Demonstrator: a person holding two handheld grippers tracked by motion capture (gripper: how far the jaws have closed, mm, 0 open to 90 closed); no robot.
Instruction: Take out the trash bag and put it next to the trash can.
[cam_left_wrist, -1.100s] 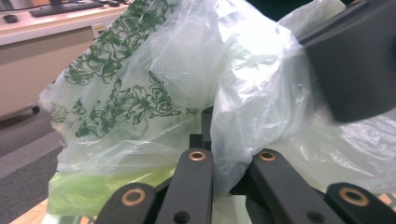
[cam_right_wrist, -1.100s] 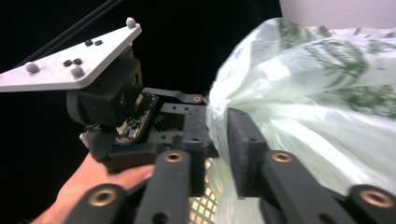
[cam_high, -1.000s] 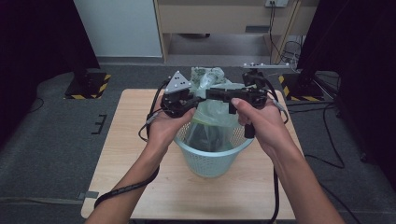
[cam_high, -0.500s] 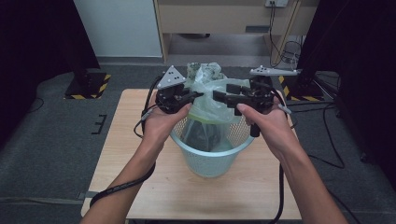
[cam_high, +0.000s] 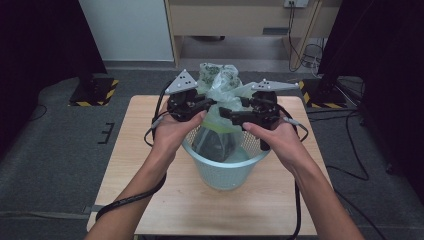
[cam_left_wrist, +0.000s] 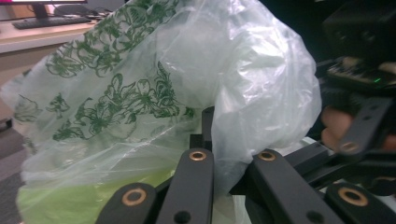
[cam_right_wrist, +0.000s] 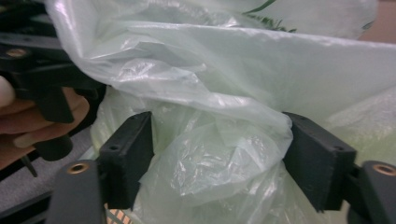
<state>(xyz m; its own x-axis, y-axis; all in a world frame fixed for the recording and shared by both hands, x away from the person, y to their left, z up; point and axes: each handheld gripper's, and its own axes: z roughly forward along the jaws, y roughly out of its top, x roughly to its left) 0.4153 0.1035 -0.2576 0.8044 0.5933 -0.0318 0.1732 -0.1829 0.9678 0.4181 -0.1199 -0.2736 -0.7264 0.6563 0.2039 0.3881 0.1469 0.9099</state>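
Note:
A thin plastic bag (cam_high: 217, 82) with a green flower print hangs partly inside a pale blue mesh basket (cam_high: 225, 172) on the wooden table (cam_high: 145, 170). Something dark sits in its lower part. My left gripper (cam_high: 202, 104) meets the bag's neck from the left, and in the left gripper view its jaws (cam_left_wrist: 224, 149) stand close together, pinching a fold of the bag (cam_left_wrist: 187, 79). My right gripper (cam_high: 225, 112) comes from the right. In the right gripper view it (cam_right_wrist: 219, 158) is open, its pads wide apart on either side of the bunched bag (cam_right_wrist: 224, 140).
The basket stands mid-table with bare wood around it. Cables (cam_high: 125, 200) trail from both grippers over the table. Beyond the far edge are grey carpet, a wooden desk (cam_high: 240, 20), and yellow-black striped stand bases (cam_high: 95, 92) at both sides.
Both grippers have risen and moved away from the person, drawing the top of the bag higher out of the basket.

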